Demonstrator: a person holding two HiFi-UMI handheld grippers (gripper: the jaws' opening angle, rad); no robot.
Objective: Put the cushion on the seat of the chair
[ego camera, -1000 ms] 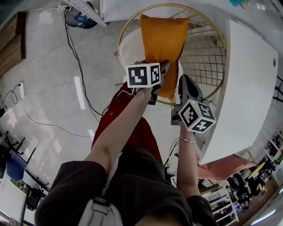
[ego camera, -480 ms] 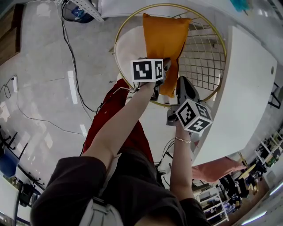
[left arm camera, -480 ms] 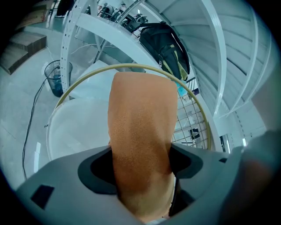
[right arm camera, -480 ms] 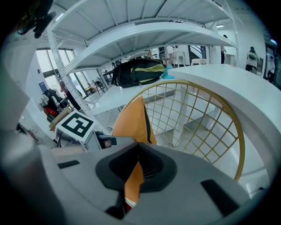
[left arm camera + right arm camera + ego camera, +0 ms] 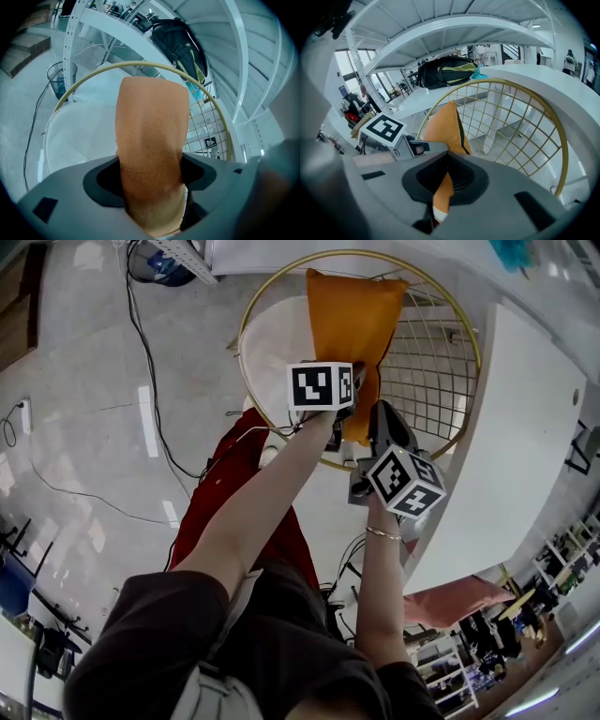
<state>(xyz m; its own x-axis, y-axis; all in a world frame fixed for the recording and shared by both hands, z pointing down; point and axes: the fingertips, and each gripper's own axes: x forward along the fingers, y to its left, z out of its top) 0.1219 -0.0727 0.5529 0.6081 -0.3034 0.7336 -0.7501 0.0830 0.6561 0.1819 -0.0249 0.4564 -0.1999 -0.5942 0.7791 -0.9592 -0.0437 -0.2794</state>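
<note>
An orange cushion (image 5: 352,320) hangs over the round chair, which has a white seat (image 5: 272,343) and a gold ring frame (image 5: 246,315). My left gripper (image 5: 349,407) is shut on the cushion's near end; in the left gripper view the cushion (image 5: 150,140) fills the gap between the jaws above the seat (image 5: 79,136). My right gripper (image 5: 375,426) is to the right of it. It is shut on the cushion's lower edge (image 5: 443,187), next to the wire mesh back (image 5: 511,122).
A white table (image 5: 525,427) stands right of the chair, with a black backpack (image 5: 445,70) lying on it. Cables (image 5: 141,343) run over the grey floor at left. A wire bin (image 5: 58,77) stands beyond the chair. A red cloth (image 5: 234,484) lies below my arms.
Both grippers have moved slightly toward the chair with the cushion still held between them. The grips look unchanged.
</note>
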